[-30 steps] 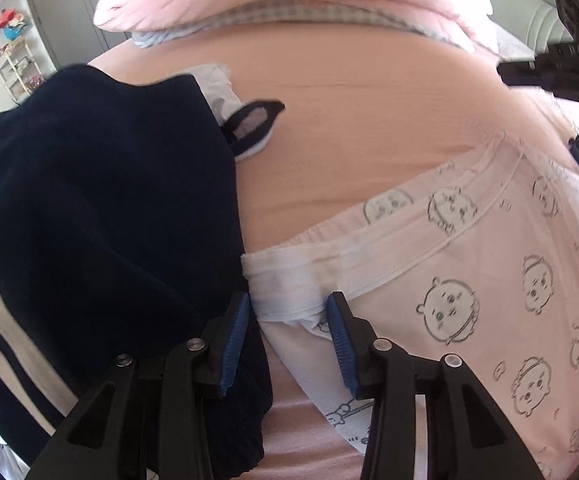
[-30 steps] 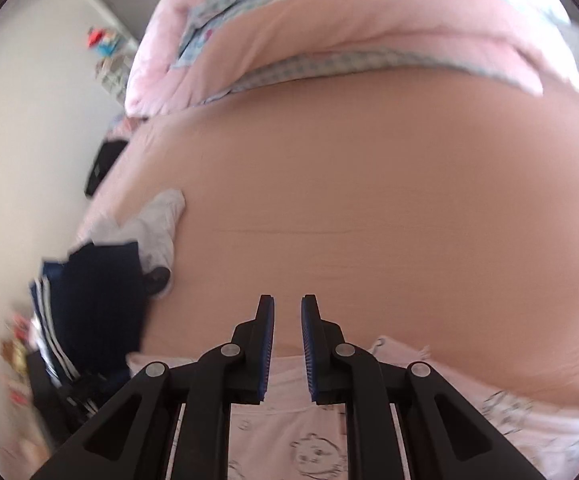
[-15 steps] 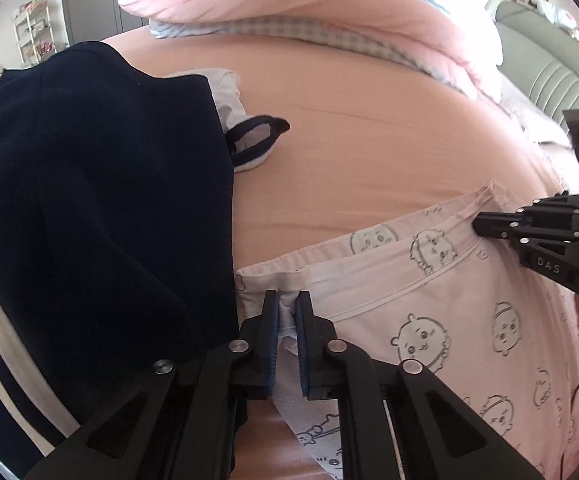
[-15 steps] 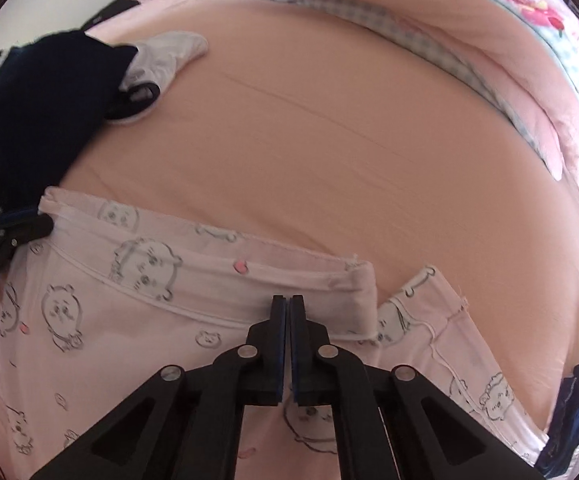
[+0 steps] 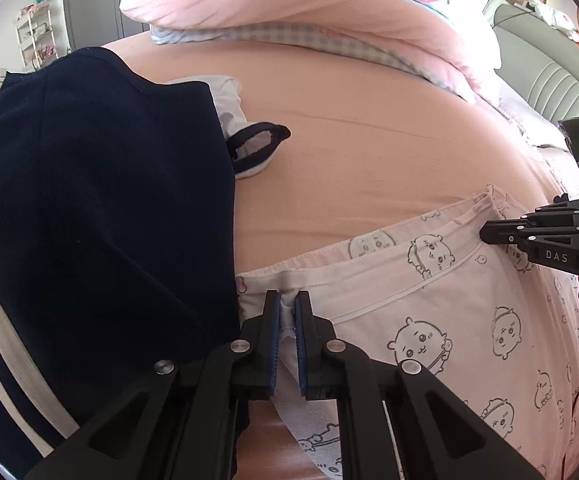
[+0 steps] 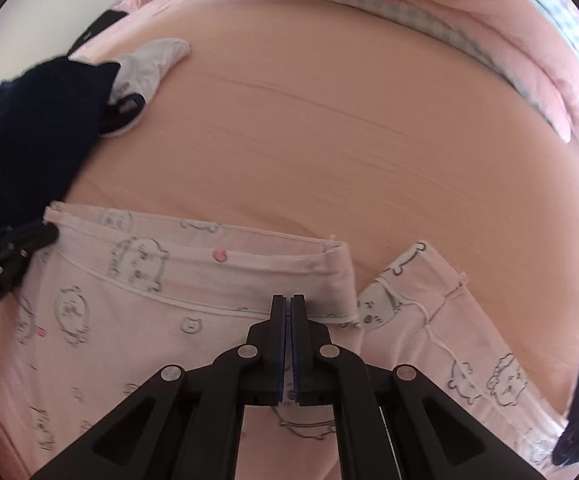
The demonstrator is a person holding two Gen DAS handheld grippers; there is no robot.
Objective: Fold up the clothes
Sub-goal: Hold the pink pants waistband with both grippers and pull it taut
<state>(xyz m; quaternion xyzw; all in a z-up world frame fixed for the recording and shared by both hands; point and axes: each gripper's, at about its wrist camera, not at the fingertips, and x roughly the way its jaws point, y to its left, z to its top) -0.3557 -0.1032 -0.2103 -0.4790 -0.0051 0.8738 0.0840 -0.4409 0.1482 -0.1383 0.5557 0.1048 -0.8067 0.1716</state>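
Wide bare sheet beyond the pyjamas – free to pass, navy garment just beside the left gripper blocking that side, white cloth past it, duvet closing the far edge.

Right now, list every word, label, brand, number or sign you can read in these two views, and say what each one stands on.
"DAS": white letters on the black body of the right gripper, seen from the left wrist view.
Tiny white lettering on the black left gripper, at the left edge of the right wrist view: too blurred to read.
The pink cartoon-print pyjama pants carry drawn faces only, no words.
Nothing else is legible.
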